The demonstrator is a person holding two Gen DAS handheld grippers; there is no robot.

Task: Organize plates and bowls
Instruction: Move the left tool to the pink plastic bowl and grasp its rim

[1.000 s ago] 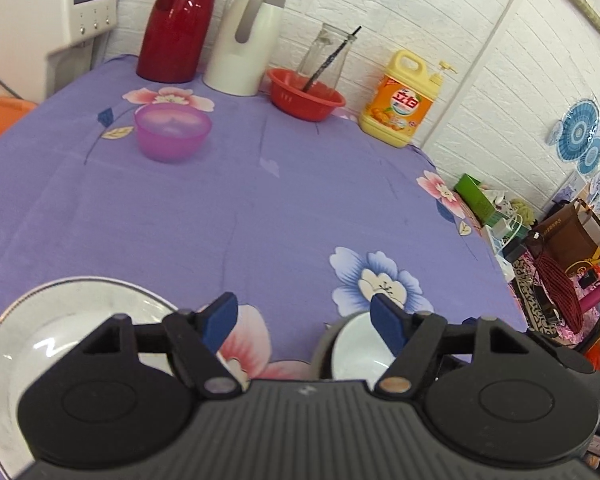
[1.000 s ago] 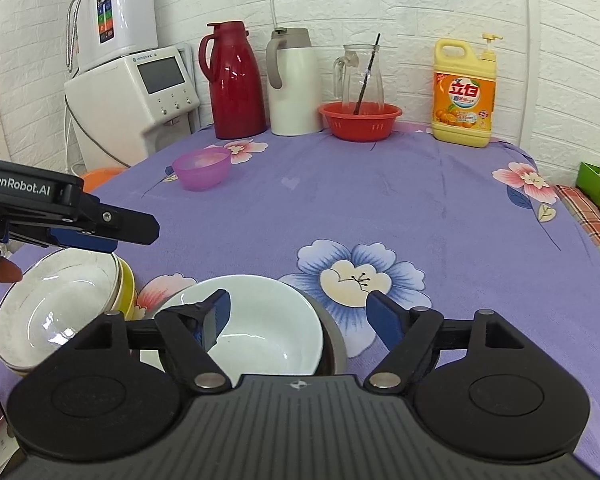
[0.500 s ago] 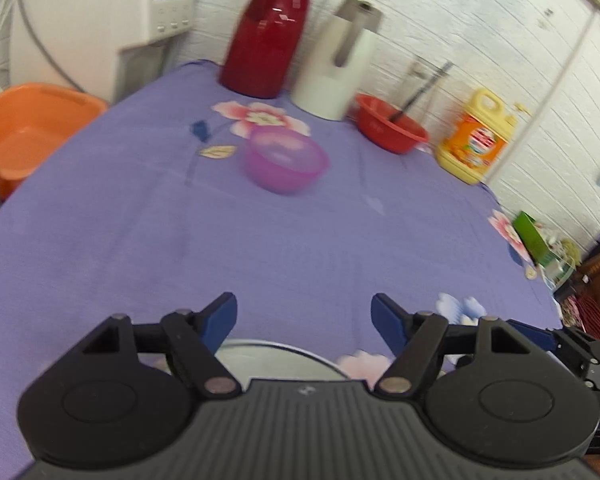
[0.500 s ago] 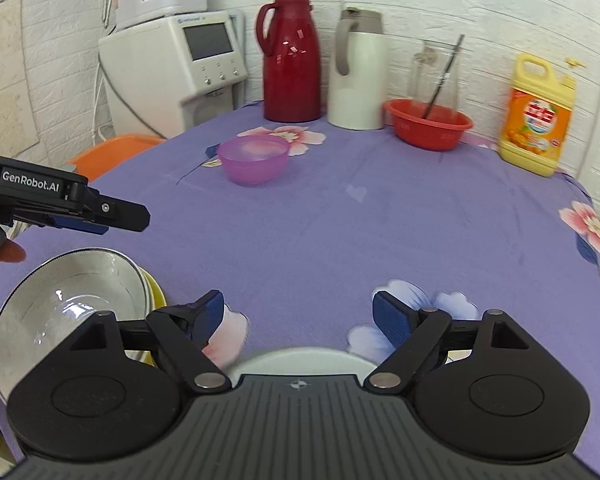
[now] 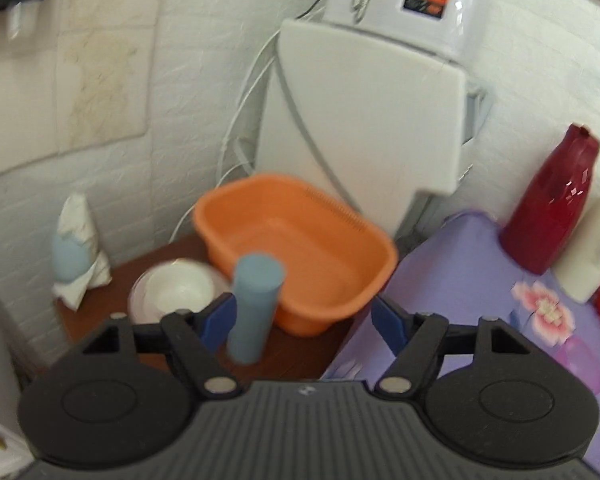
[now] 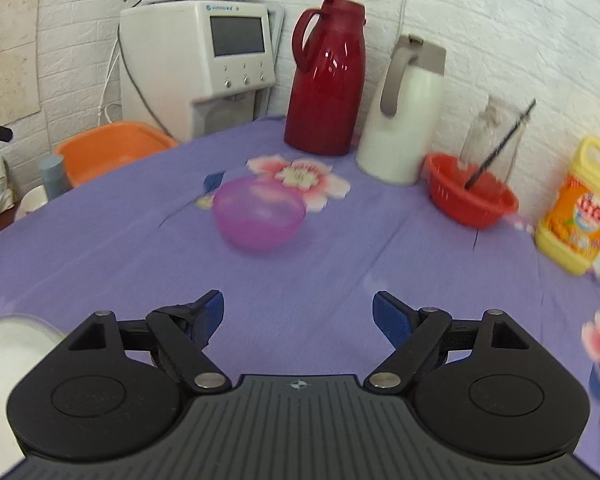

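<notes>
Over on the brown side table at your 9 o'clock, your left gripper hangs with its claw spread wide and nothing in it. There's a white bowl sitting on a clear plate, just beside the orange basin, which looks bare inside. A blue cylinder stands upright in front of the basin.

On the purple floral tablecloth, your right gripper is also spread apart, holding nothing. White bowl rim peeks in at 8 o'clock. Translucent purple bowl sits at 12, looks bare. Behind it the red thermos and white jug. At 2 o'clock the red basket holds a glass pitcher with a dark stick in it. Yellow detergent bottle: label too blurry to read.
</notes>
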